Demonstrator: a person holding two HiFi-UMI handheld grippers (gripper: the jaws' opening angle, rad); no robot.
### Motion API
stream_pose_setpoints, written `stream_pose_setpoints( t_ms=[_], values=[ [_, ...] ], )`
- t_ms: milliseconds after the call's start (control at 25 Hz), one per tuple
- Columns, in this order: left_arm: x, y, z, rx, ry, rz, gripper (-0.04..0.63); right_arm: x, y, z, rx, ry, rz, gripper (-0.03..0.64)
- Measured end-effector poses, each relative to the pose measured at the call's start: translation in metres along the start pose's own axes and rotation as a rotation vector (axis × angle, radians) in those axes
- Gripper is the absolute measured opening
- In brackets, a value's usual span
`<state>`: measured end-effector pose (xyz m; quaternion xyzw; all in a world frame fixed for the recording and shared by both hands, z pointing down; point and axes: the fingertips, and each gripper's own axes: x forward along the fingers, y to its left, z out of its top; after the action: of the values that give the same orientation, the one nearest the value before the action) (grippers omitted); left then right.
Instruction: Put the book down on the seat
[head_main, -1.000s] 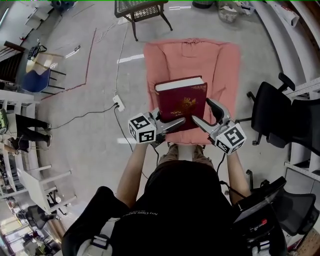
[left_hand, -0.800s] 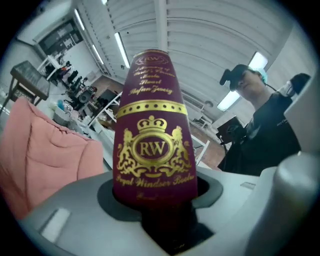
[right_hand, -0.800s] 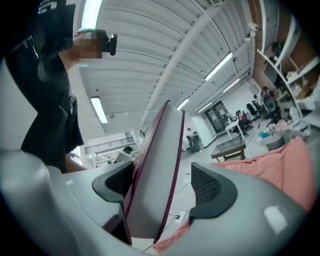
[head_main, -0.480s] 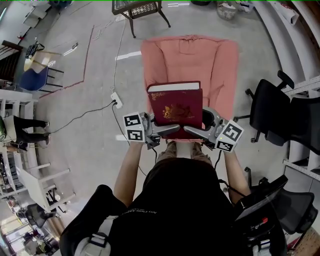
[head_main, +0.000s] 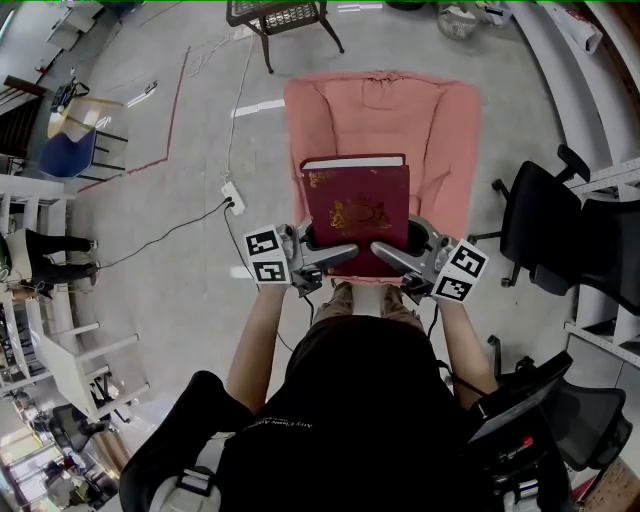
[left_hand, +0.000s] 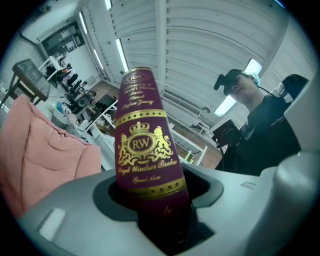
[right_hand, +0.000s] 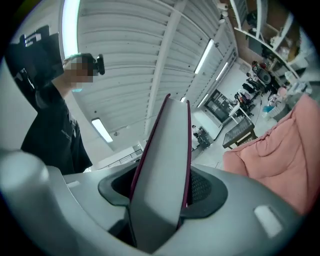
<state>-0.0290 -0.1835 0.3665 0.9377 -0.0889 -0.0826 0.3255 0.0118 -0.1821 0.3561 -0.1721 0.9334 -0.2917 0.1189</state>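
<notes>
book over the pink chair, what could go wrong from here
1. The left tongs and right tongs pinch the book only at its near edge, so it could tip away.
2. The right tongs have just been closing on the page edge between them, and that hold may slip.
3. The pink chair looks soft, so the book may slide off its seat once released.

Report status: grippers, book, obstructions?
Left gripper shut on maroon hardcover book; right gripper jaws just closed on it too. Book held over pink cushioned armchair, not down. Nothing in the way.
</notes>
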Motion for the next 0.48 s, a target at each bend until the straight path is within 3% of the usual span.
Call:
stream_pose_setpoints(
  t_ms=[280,480],
  values=[
    [-0.003,-0.001,0.011,-0.031,-0.062,-0.046,0.250,-0.006,-0.002,0.012,0.038,-0.094,0.002,0.268],
    [-0.011,0.012,0.011,-0.055,-0.078,0.028,0.245,-0.011,-0.013,0.015,0.090,-0.150,-0.038,0.264]
  ],
)
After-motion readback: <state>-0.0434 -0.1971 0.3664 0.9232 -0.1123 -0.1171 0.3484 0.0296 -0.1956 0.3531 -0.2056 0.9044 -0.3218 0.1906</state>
